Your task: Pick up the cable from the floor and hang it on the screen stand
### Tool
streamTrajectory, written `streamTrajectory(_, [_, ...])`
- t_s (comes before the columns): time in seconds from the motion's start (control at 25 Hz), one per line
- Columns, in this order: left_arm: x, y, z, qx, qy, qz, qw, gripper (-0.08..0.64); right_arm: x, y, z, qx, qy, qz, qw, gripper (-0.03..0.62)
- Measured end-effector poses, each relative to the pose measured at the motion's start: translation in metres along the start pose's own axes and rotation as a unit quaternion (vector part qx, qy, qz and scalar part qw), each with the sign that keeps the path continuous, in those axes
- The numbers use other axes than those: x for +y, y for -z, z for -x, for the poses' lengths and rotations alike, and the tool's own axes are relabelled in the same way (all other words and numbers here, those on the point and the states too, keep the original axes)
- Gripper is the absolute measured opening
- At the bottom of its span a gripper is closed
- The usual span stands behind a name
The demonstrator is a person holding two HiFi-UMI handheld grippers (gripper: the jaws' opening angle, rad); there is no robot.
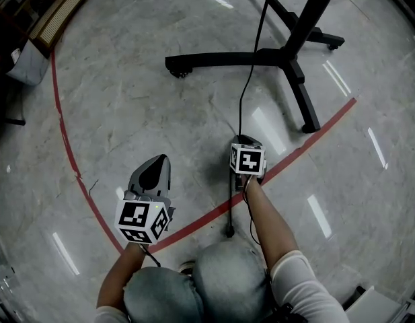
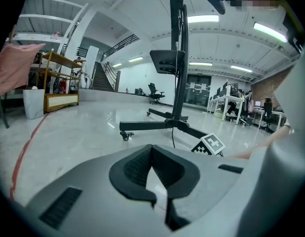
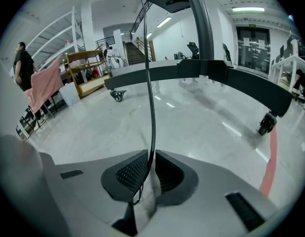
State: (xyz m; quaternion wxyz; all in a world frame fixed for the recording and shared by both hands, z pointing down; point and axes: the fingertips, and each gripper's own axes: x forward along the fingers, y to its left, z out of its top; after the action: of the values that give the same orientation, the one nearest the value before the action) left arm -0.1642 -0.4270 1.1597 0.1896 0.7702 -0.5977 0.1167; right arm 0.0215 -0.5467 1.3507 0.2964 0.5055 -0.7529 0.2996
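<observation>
A thin black cable (image 1: pixel 246 79) comes down along the screen stand (image 1: pixel 288 56) to my right gripper (image 1: pixel 245 140). That gripper is shut on the cable, low over the floor in front of the stand's legs. In the right gripper view the cable (image 3: pixel 152 83) rises straight up from between the pinched pads of the right gripper (image 3: pixel 151 158). A loose end (image 1: pixel 229 227) trails back toward the person's knees. My left gripper (image 1: pixel 155 170) hangs further left, jaws together and holding nothing. In its own view the left gripper (image 2: pixel 152 154) points at the stand (image 2: pixel 178 83).
A red tape line (image 1: pixel 315 130) crosses the marble floor under my right gripper, and a red arc (image 1: pixel 66 140) curves at the left. A wooden cabinet (image 1: pixel 59 12) stands at the far upper left. A person (image 3: pixel 21 58) and a pink cloth (image 3: pixel 43 85) are far off.
</observation>
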Motion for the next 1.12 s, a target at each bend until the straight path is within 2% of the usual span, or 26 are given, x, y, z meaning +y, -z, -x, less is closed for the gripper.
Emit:
streamTrajectory(0.24, [-0.008,-0.009,-0.007,-0.001,0.016,-0.015,0.9998,0.002,0.003,0.003,0.005,-0.009,-0.038,-0.022,0.999,0.036])
streamTrajectory(0.36, [-0.014,-0.017,-0.011,-0.002,0.026,-0.031,0.9992,0.002,0.007,-0.008,0.024,-0.038,-0.058,-0.026,0.997,0.032])
streamTrajectory(0.48, [-0.022,-0.045,-0.008,-0.009,0.037,-0.034,0.9987,0.002,0.012,-0.027,0.065,-0.074,-0.07,-0.021,0.995,0.029])
streamTrajectory(0.64, [-0.048,-0.109,0.017,-0.012,0.039,-0.013,0.9991,0.002,0.017,-0.069,0.161,-0.112,-0.067,0.011,0.991,0.028])
streamTrajectory(0.84, [-0.104,-0.21,0.069,0.0,0.071,-0.02,0.9973,0.002,0.042,-0.135,0.303,-0.141,-0.072,0.086,0.984,0.028])
streamTrajectory(1.0, [-0.143,-0.3,0.117,0.003,0.076,-0.008,0.9971,0.002,0.062,-0.209,0.412,-0.162,-0.082,0.113,0.977,0.029])
streamTrajectory(1.12, [-0.164,-0.372,0.15,-0.005,0.067,-0.005,0.9978,0.002,0.075,-0.28,0.49,-0.19,-0.081,0.12,0.971,0.029])
